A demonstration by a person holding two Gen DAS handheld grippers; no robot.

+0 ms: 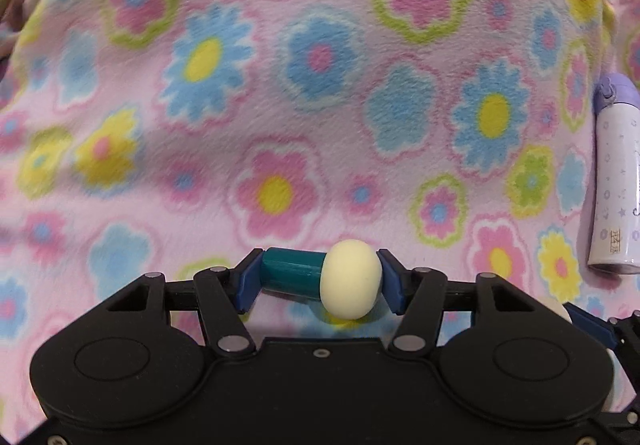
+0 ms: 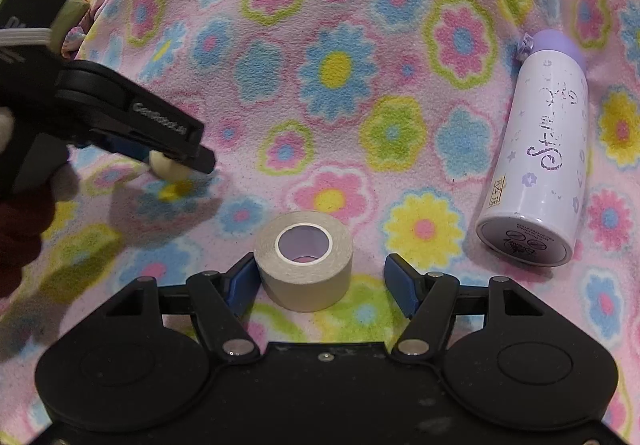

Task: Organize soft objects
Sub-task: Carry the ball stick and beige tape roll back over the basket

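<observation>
A small toy with a teal stem [image 1: 292, 275] and a cream rounded cap [image 1: 350, 279] lies crosswise in my left gripper [image 1: 318, 281], which is shut on it end to end, just above the flowered blanket [image 1: 320, 85]. From the right wrist view the left gripper [image 2: 176, 161] shows at the left with the cream cap [image 2: 166, 167] peeking out. A beige tape roll [image 2: 304, 259] stands on the blanket [image 2: 340, 25] between the fingers of my right gripper [image 2: 322, 283]. The right gripper is open: the roll sits against the left pad, with a gap to the right pad.
A white bottle with a lilac cap [image 2: 536, 161] lies on its side on the blanket at the right, also seen as the bottle [image 1: 612, 181] at the right edge. A dark-sleeved hand [image 2: 20, 229] holds the left gripper. The blanket's folds rise at the far corners.
</observation>
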